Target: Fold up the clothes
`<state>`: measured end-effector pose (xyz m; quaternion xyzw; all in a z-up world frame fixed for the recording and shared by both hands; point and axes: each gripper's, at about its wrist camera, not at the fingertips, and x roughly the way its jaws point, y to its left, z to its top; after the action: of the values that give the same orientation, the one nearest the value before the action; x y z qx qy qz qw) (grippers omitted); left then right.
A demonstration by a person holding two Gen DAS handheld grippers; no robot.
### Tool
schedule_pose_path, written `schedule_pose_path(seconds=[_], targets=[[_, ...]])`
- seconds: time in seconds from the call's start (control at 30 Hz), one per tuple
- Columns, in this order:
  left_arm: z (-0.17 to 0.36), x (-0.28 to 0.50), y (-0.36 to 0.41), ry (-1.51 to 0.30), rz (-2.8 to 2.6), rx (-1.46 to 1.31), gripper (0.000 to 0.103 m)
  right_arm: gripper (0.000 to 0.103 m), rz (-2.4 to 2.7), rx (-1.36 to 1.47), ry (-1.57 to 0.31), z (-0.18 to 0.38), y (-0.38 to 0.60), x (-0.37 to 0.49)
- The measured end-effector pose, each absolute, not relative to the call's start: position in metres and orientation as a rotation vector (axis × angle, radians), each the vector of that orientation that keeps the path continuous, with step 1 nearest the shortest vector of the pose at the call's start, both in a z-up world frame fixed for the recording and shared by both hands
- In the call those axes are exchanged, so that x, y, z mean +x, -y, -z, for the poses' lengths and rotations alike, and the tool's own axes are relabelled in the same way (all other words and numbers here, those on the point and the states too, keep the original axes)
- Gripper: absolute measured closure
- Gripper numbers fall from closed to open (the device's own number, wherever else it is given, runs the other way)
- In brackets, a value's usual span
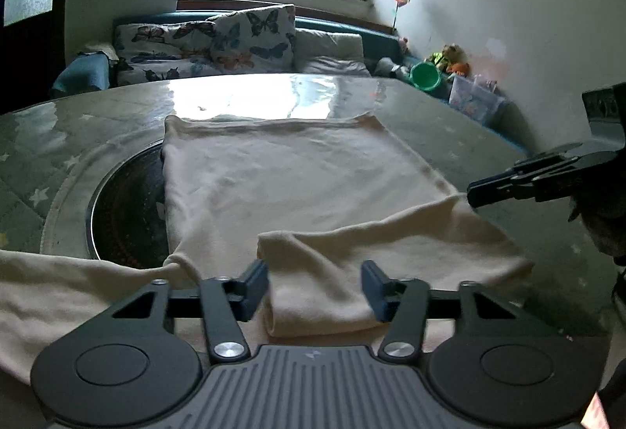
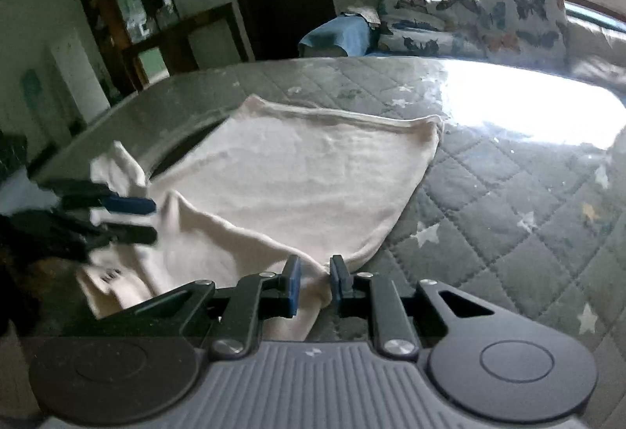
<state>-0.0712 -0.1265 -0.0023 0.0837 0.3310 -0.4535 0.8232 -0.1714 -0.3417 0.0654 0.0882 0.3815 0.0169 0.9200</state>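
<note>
Dark round inset [image 1: 125,210] partly hidden under cream garment [image 1: 281,186] spread on quilted table [image 1: 461,124], left gripper [image 1: 315,286] jaws apart over a folded sleeve, right gripper [image 2: 315,282] nearly closed pinching the garment's near corner, bare quilt rightward, sleeve edges blurred.

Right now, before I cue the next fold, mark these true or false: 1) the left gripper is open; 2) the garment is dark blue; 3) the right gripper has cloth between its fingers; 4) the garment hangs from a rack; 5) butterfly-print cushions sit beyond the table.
1) True: the left gripper stands open over a folded sleeve.
2) False: the garment is cream.
3) True: the right gripper has a bunch of cloth between its fingers.
4) False: it lies spread on the quilted table.
5) True: butterfly-print cushions sit behind it.
</note>
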Motion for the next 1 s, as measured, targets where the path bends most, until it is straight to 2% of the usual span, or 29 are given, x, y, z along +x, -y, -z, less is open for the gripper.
schedule_pose_path(seconds=[0.07, 0.13, 0.17, 0.47, 0.87, 1.0], targets=[[0.005, -0.072, 0.127, -0.705, 0.954, 0.202, 0.061, 0.086, -0.013, 0.141, -0.797, -0.058, 0.341, -0.171], [0.007, -0.071, 0.125, -0.700, 0.952, 0.209, 0.065, 0.078, 0.010, 0.096, -0.797, -0.055, 0.339, -0.171], [0.006, -0.071, 0.124, -0.701, 0.949, 0.210, 0.067, 0.078, 0.021, 0.083, -0.793, -0.055, 0.340, -0.171], [-0.004, -0.063, 0.109, -0.683, 0.883, 0.177, 0.068, 0.079, 0.000, 0.029, -0.711, -0.075, 0.331, -0.186], [-0.017, -0.072, 0.110, -0.634, 0.899, 0.177, 0.067, 0.080, -0.168, -0.115, -0.791, -0.055, 0.295, -0.204], [-0.016, -0.072, 0.116, -0.634, 0.911, 0.166, 0.067, 0.080, -0.158, -0.109, -0.728, -0.068, 0.296, -0.198]])
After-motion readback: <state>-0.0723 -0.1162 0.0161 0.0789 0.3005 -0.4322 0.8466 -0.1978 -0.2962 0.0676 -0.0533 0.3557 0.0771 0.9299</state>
